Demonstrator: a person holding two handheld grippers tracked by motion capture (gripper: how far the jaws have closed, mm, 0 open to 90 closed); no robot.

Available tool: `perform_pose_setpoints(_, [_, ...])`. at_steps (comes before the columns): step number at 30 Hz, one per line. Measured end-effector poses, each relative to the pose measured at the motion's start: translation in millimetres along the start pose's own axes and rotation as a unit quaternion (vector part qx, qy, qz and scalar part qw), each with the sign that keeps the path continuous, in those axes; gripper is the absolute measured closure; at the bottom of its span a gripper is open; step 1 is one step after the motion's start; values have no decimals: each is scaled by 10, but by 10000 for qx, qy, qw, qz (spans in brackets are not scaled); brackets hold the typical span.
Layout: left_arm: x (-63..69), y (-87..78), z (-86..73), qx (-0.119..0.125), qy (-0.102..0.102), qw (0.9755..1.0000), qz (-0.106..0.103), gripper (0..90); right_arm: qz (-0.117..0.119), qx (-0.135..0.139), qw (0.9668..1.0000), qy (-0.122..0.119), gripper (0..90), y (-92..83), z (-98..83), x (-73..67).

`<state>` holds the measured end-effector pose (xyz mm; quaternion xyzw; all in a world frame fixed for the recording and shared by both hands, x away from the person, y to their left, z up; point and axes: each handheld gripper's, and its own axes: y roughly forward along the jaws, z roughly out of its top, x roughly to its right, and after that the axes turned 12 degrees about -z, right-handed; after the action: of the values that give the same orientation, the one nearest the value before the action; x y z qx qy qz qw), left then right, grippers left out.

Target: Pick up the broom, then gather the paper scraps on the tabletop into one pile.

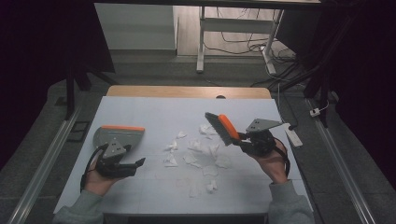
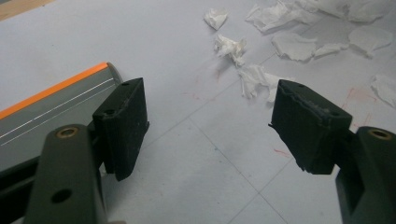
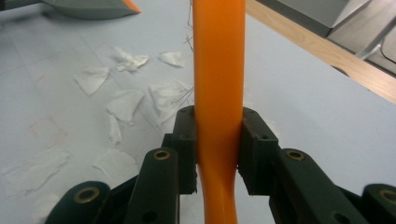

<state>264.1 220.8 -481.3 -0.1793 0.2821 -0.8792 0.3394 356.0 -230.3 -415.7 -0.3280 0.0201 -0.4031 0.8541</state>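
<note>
A grey dustpan [image 1: 119, 135] with an orange front edge lies on the white table top at the left. My left gripper [image 1: 133, 156] sits just in front of it, open, with nothing between its jaws. In the left gripper view the dustpan [image 2: 51, 105] lies right beside the left jaw, and my left gripper [image 2: 210, 107] points toward torn paper scraps [image 2: 254, 77]. My right gripper [image 1: 240, 137] is shut on the orange handle of a hand brush [image 1: 223, 128], whose dark bristles hang over the scraps [image 1: 201, 149]. The brush handle [image 3: 219, 56] runs up between the jaws of my right gripper [image 3: 219, 126].
The white sheet [image 1: 154, 107] covers a wooden table whose far edge [image 1: 187, 92] shows. A small white device [image 1: 293, 136] lies at the table's right edge. Beyond the table stand white desk legs [image 1: 201, 42] and floor cables. Scraps [image 3: 123, 102] spread across the table's middle.
</note>
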Motion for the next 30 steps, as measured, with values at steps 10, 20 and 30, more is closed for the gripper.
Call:
perform_pose_setpoints(10, [-4,23,-8,-44,-12,10000,-20,279,-310,-39,9992,256,706,-39,-50,128])
perform_pose_setpoints(20, [-4,34,-6,-61,5,10000,-10,278,-536,-93,9980,333,706,-62,-57,197])
perform_pose_setpoints(30, [-7,12,-2,-10,0,10000,-94,279,-764,-587,9949,302,706,61,15,330])
